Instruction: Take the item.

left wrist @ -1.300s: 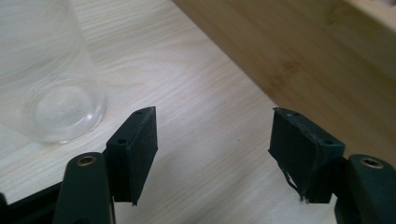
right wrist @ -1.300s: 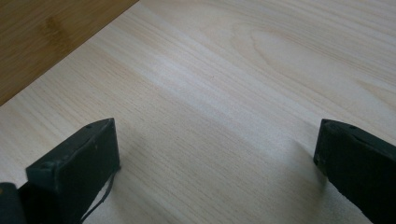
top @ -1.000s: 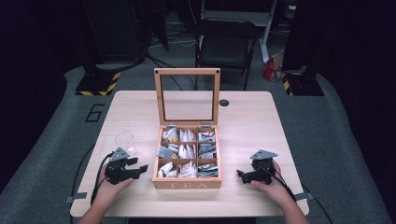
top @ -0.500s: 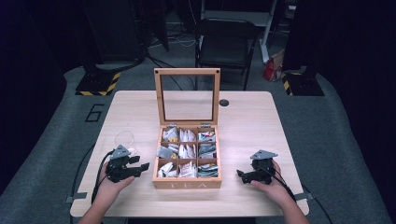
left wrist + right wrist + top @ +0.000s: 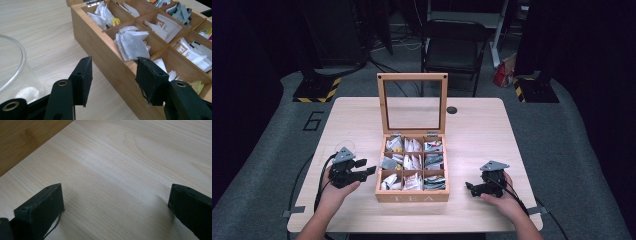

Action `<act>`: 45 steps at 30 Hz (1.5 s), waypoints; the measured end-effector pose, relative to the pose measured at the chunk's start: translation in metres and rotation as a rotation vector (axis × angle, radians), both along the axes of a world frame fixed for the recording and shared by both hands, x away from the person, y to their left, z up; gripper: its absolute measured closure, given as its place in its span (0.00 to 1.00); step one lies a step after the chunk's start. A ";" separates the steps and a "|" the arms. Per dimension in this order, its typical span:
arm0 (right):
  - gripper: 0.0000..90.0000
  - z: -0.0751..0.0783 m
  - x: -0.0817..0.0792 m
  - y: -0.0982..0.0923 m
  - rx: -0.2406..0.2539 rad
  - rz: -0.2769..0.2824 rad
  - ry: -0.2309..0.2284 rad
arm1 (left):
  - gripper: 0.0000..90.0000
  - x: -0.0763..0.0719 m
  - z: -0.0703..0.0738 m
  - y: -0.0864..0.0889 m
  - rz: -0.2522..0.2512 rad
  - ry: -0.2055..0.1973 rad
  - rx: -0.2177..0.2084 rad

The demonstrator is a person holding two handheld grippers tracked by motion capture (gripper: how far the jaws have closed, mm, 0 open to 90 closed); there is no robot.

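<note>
Claws idle beside the open tea box

Left claw (image 5: 364, 167) gapes empty, just beside the tea box (image 5: 412, 196), near a glass (image 5: 11, 72). Right claw (image 5: 472, 188) rests wide and empty on the bench (image 5: 472, 130). Tea bags (image 5: 132, 43) lie in their compartments; seemingly nothing is picked yet

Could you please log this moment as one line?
left gripper: open, beside tea box | right gripper: open, on table | lid: up

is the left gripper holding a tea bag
No, the left gripper is open with nothing between its jaws; the tea bags lie in the box.
</note>
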State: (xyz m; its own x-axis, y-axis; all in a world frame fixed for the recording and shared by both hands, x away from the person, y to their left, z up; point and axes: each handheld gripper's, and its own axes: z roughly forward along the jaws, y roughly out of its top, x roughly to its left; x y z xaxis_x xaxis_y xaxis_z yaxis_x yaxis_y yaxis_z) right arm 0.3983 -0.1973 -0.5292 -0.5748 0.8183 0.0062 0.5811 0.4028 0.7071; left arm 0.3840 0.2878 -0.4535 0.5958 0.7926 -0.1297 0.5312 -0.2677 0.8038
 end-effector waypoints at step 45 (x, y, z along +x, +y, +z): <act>0.00 0.000 0.000 0.000 0.000 -0.001 -0.001 | 0.90 0.020 0.003 -0.043 -0.053 0.011 -0.001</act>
State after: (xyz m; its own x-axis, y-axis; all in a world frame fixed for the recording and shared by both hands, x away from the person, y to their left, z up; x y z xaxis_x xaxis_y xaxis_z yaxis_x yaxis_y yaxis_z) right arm 0.3982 -0.1972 -0.5292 -0.5744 0.8186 0.0060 0.5810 0.4024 0.7075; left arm 0.4038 0.2447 -0.4505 0.6352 0.7600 -0.1377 0.5255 -0.2946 0.7981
